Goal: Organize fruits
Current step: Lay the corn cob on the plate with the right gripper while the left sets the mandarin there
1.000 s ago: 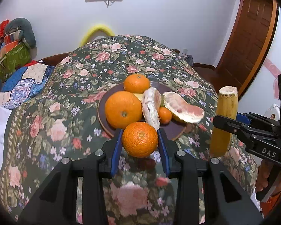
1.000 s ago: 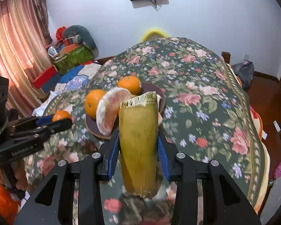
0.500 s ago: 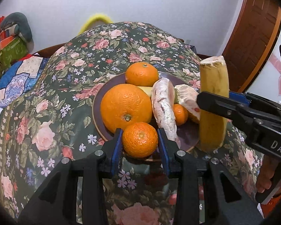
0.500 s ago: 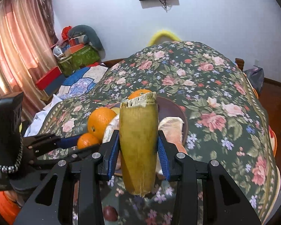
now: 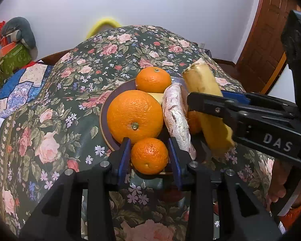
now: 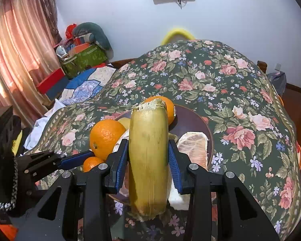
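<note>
My left gripper (image 5: 148, 143) is shut on a small tangerine (image 5: 149, 156) at the near rim of a dark plate (image 5: 104, 124). On the plate lie a large orange (image 5: 134, 114), a second orange (image 5: 153, 79) behind it, and a peeled pomelo segment (image 5: 176, 118). My right gripper (image 6: 148, 143) is shut on a yellow stalk piece (image 6: 148, 160), held upright and slightly tilted over the plate's (image 6: 192, 118) near side. In the left wrist view the stalk piece (image 5: 202, 82) hangs right of the pomelo segment. Another pomelo segment (image 6: 194, 148) shows beside it.
The plate sits on a table under a dark floral cloth (image 5: 56, 120). Boxes and bedding (image 6: 80, 60) pile up at the far left, and a wooden door (image 5: 258, 40) stands at the right. A hand (image 5: 279, 182) holds the right gripper's handle.
Both grippers have come in toward the plate. The stalk piece moved from beside the plate to over it, and the tangerine went from short of the plate to its near rim.
</note>
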`<state>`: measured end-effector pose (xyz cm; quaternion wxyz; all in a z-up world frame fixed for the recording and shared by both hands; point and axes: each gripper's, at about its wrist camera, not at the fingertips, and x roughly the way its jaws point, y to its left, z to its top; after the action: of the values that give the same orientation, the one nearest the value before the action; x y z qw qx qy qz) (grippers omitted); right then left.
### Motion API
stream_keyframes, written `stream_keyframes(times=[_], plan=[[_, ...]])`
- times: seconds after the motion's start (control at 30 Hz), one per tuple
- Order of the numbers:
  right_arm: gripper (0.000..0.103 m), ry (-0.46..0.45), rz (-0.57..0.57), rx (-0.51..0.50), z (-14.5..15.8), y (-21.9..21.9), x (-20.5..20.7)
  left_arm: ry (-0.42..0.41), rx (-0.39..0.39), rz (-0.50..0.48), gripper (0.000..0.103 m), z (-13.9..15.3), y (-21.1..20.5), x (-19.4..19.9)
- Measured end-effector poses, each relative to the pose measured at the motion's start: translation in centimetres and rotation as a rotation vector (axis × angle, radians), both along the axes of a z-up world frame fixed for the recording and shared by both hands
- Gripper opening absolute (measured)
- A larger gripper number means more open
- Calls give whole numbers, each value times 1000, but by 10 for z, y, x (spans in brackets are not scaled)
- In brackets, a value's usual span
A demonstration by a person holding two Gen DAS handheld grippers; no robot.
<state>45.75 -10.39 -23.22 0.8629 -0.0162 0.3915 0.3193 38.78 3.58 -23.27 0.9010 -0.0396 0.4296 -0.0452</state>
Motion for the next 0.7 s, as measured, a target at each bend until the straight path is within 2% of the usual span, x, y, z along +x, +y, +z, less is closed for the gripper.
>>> stream_keyframes(times=[0.1, 0.23, 0.3, 0.47, 0.7], plan=[[36, 18, -3, -7, -2, 2, 3, 4, -5, 1, 38, 0, 1, 0], [38, 18, -22, -29, -5, 1, 4, 19, -17, 19, 47, -2, 5, 1], [39, 15, -20, -39, -5, 0, 3, 30, -41, 21, 48, -4, 8, 1], [58, -11, -20, -48, 0, -5, -3, 48, -86, 33, 49, -4, 13, 1], [60, -33, -14, -60, 8, -11, -11, 29, -66, 30, 49, 8, 10, -7]])
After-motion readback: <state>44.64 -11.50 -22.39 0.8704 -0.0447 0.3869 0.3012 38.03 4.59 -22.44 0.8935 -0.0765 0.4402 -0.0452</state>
